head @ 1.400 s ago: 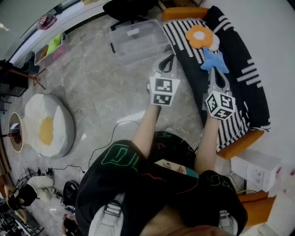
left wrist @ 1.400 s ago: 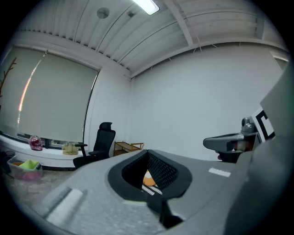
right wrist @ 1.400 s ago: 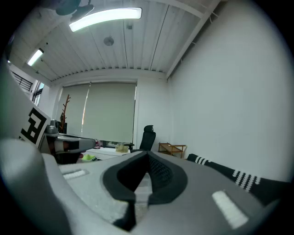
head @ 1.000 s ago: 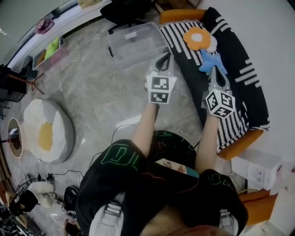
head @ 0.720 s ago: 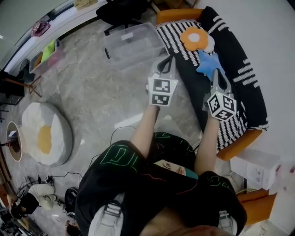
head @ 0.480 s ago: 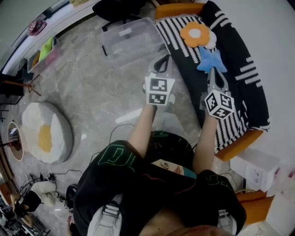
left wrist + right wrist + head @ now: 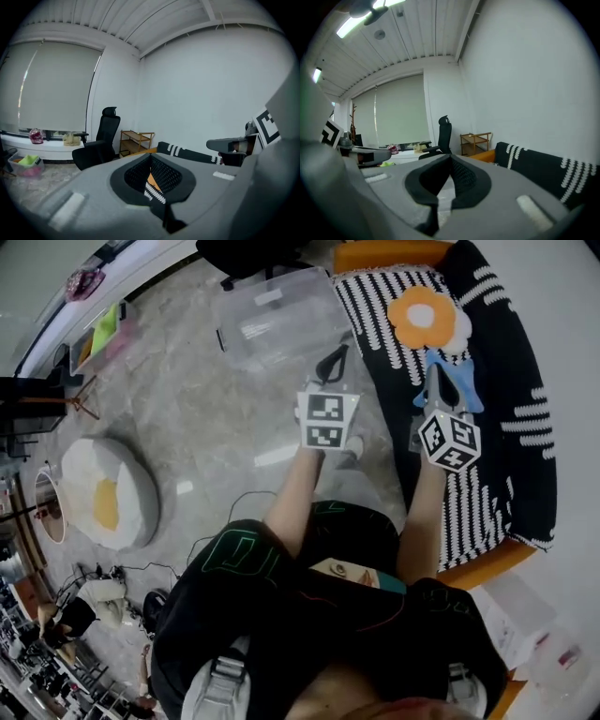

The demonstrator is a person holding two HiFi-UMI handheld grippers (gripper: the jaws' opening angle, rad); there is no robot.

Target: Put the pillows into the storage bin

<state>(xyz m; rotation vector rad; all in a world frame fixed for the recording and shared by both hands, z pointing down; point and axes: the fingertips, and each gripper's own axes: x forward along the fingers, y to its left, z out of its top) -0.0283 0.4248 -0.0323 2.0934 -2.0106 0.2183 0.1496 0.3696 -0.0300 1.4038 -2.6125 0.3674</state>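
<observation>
Head view: the left gripper [image 7: 334, 362] and the right gripper [image 7: 441, 382] are held out side by side, both with their jaws closed on nothing. The blue star pillow [image 7: 471, 399] lies on the striped sofa [image 7: 525, 456] directly under and just past the right gripper's tips. The orange flower pillow [image 7: 424, 317] sits farther ahead along the same line, touching the star. The clear storage bin [image 7: 281, 320] stands on the floor ahead of the left gripper and slightly to its left, beside the sofa's end. So the right hand is the nearer one to the pillows and the left hand to the bin. A fried-egg cushion [image 7: 103, 502] lies well behind and left of the left gripper.

Left gripper view: the left gripper [image 7: 150, 157] has its jaws together and empty. Past the tips only the sofa's striped edge [image 7: 187, 153] shows, with an office chair [image 7: 101, 143] off to the left; no pillow is in line.

Right gripper view: the right gripper [image 7: 450, 158] is pinched shut and empty. The sofa back [image 7: 543, 171] runs to its right, and the star pillow sits below sight.
</observation>
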